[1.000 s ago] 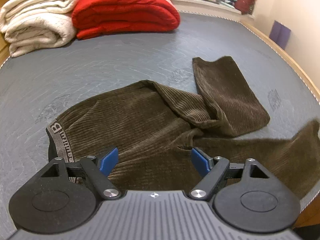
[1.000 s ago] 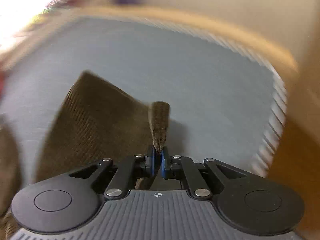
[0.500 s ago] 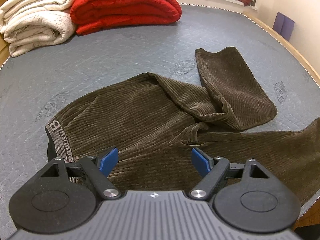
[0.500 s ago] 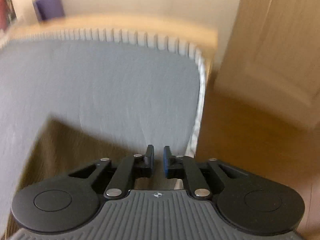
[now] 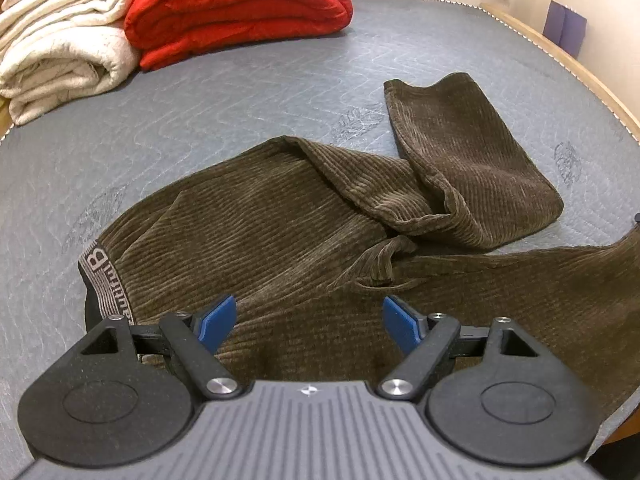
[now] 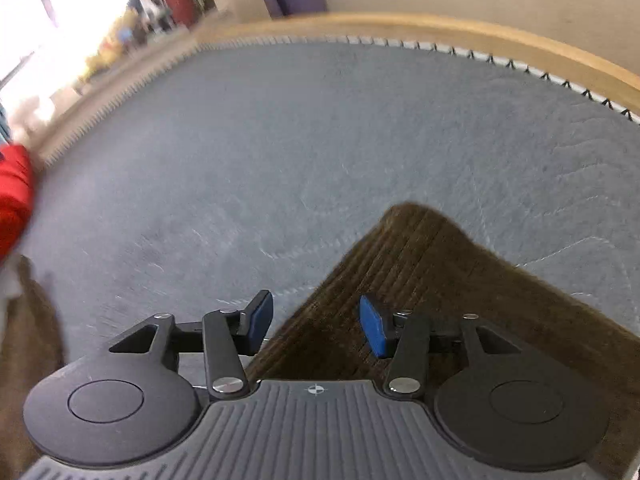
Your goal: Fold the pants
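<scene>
Two legs of the brown corduroy pants [image 5: 304, 248] are lying crooked across the grey mattress [image 5: 240, 92], one doubled back on itself at the far side, the other trailing toward the right edge of the bed. That kinked leg is looking like the main hazard: folding over it now would likely be trapping the twist and leaving a lumpy stack. The trailing leg, lying close to the mattress edge, could also be sliding off if dragged carelessly.

Hovering above the seat of the pants, near the lettered waistband [image 5: 105, 280], the left gripper [image 5: 308, 320] is standing wide apart with nothing between its blue pads. Over at the right gripper [image 6: 316, 322], the jaws are opening, with the hem end of a pant leg [image 6: 440, 280] lying flat beneath and just ahead of them; neither pad is pressing the cloth. A red quilt [image 5: 236, 8] and cream blankets [image 5: 60, 48] are sitting well apart, at the head of the bed.
</scene>
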`<state>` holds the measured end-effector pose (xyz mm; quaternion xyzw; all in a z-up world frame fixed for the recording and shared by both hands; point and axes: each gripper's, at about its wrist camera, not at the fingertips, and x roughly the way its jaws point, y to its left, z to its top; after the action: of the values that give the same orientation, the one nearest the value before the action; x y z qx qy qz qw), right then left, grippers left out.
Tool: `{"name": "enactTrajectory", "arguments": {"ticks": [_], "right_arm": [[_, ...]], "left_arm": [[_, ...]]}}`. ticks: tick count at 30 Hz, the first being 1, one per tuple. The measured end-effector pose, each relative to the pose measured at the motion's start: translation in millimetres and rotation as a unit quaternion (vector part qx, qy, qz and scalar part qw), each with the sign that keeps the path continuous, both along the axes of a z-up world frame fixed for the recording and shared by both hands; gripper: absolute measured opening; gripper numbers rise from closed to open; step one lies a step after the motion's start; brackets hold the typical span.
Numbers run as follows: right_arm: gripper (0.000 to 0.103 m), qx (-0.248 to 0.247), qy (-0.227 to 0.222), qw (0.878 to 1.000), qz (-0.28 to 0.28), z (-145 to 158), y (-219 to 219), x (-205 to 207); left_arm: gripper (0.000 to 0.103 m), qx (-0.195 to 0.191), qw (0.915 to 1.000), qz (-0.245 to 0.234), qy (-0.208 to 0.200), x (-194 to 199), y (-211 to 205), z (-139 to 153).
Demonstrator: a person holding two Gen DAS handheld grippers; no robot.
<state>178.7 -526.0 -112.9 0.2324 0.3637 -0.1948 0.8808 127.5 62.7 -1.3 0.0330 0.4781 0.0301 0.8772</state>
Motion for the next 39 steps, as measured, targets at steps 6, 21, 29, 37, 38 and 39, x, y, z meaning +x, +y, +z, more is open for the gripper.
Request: {"name": "enactTrajectory", "arguments": {"ticks": [6,21,29,37,38,39], "right_arm": [[0.006,-0.127,0.061,0.990,-0.024,-6.1,24.7,47.2],[0.035,-0.084,-0.036,0.994,-0.064,24.6,-45.5,22.1],[0.027,0.000,0.082,0.996,-0.031,-2.0,-98.5,-47.1],[0.052,-0.017,0.121,0.983,-0.138,10.7,-114.7,-100.1],[0.052,0.002,0.129,0.982,-0.137,7.1,-116.9,-105.0],[0.052,0.020,0.134,0.981,-0.135,3.5,-118.4,-106.3]], "left_arm": [[0.085,0.004,1.0000,0.000,0.007,11.0,-1.2,-5.4],[0.085,0.003,1.0000,-0.008,-0.003,6.2,1.4,1.9],[0.085,-0.005,0.9997,-0.012,-0.019,-10.9,5.8,14.9],[0.085,-0.030,0.9989,0.035,-0.013,-26.4,46.9,18.2],[0.085,-0.036,0.9981,0.049,-0.007,-27.5,56.4,15.9],[0.085,-0.039,0.9973,0.061,-0.001,-28.6,64.7,13.1]]}}
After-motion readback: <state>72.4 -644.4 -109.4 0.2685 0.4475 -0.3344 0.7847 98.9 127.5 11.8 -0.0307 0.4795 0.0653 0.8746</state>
